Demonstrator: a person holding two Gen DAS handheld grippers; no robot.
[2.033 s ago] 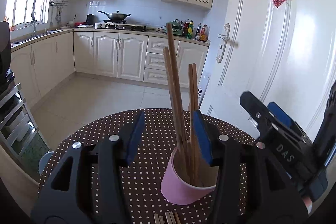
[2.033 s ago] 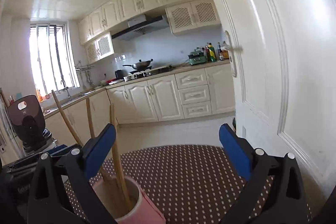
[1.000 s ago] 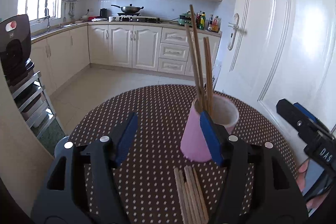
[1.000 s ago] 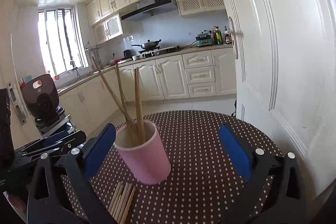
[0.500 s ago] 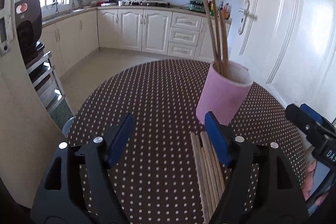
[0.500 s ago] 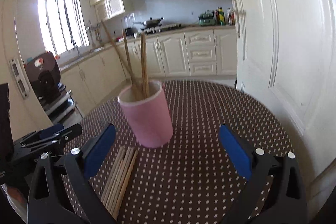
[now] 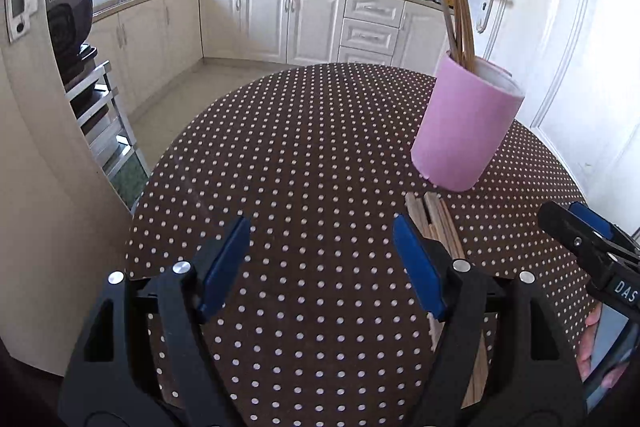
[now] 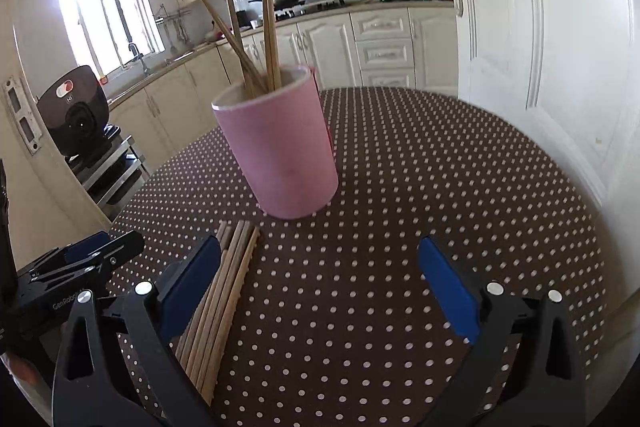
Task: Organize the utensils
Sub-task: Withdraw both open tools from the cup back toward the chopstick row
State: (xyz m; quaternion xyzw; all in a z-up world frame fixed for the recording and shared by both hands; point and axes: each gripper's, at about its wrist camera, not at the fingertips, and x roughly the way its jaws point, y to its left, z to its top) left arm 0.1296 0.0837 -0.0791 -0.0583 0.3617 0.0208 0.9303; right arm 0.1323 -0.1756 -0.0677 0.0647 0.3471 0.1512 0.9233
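A pink cup (image 7: pixel 466 127) (image 8: pixel 280 147) stands upright on the round dotted table (image 7: pixel 304 163) (image 8: pixel 440 187) and holds several wooden chopsticks (image 7: pixel 460 11) (image 8: pixel 256 39). A bundle of loose chopsticks (image 7: pixel 440 223) (image 8: pixel 222 291) lies flat on the table just in front of the cup. My left gripper (image 7: pixel 320 263) is open and empty, to the left of the bundle. My right gripper (image 8: pixel 320 283) is open and empty, with its left finger over the bundle. Each gripper shows at the edge of the other's view.
A white door (image 8: pixel 540 27) stands close behind the table on the right. A metal rack (image 7: pixel 104 115) with a black appliance (image 8: pixel 76 111) stands left of the table. Kitchen cabinets (image 7: pixel 288 23) line the far wall.
Both grippers have pulled back and tilted down from the cup. The cup now sits farther off and the loose bundle on the table has come into view.
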